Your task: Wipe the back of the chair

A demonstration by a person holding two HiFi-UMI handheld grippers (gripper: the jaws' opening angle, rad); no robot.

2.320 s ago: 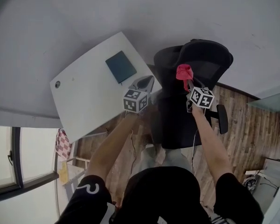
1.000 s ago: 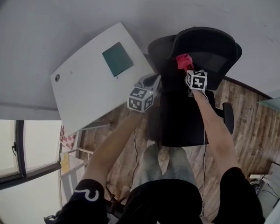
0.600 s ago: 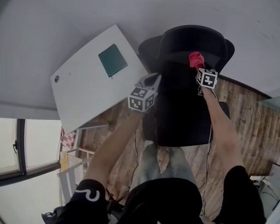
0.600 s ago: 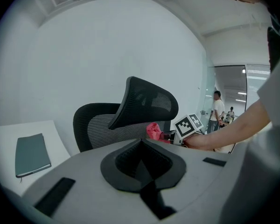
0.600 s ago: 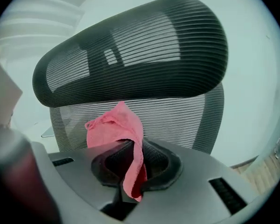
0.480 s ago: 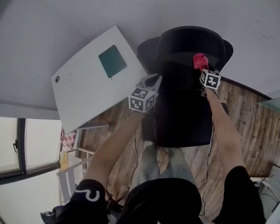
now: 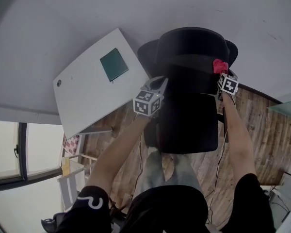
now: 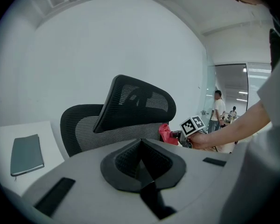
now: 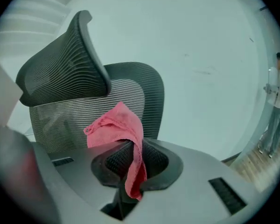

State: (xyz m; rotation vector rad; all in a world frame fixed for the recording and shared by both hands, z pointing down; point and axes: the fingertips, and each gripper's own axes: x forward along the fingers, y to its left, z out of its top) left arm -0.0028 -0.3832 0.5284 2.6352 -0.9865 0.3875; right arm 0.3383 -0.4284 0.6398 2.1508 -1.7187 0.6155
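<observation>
Reference landmark: the chair (image 7: 189, 110).

- The table (image 7: 82, 106) stands to the chair's left, one corner just beside the backrest.
- The notebook (image 7: 113, 64) lies on the table, toward the chair side.
- The left gripper (image 7: 157, 81) is at the backrest's left edge.
- The right gripper (image 7: 222, 74) is at the backrest's upper right edge, below the headrest (image 7: 191, 40). The cloth (image 7: 219, 65) sits between its jaws.

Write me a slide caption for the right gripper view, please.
Right gripper, shut on a pink cloth, facing the black mesh chair back.

a white desk (image 7: 82, 106) bearing a green notebook (image 7: 113, 64) stands on wood floor (image 7: 262, 125) by a pale wall (image 7: 63, 23).
</observation>
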